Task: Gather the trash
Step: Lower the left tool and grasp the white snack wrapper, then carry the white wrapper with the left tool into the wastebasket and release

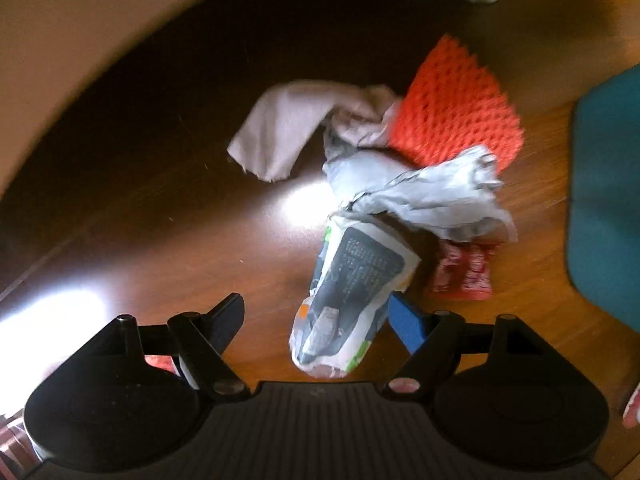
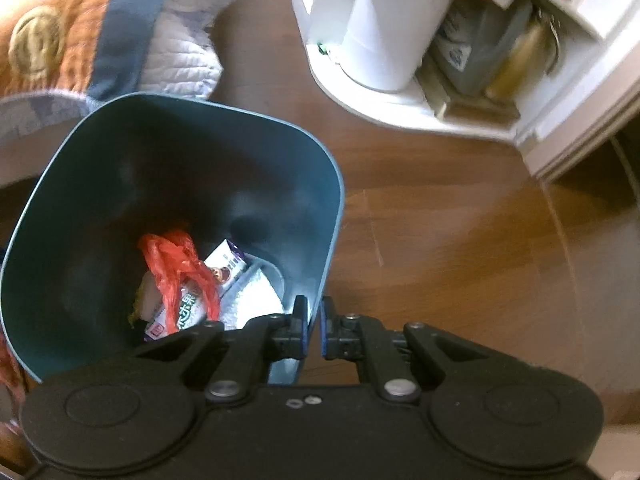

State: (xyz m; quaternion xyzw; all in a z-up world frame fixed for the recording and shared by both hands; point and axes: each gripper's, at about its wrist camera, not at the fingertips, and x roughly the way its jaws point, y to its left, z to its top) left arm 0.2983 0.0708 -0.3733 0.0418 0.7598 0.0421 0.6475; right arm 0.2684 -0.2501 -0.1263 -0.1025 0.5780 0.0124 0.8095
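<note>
Wrapper point(image 1: 352, 292) lengthwise between gripper point(image 1: 320, 316) fingers

The left tongs point(image 1: 320, 316) are matte black: a ribbed centre plate, and to either side of that plate a round domed housing with a silver pivot screw on each linkage arm. One finger point(image 1: 406, 324) carries a blue pad. The right tongs point(image 2: 314, 330) share the build, with two small silver screws on the centre plate and blue-edged pads point(image 2: 305, 334).
</note>
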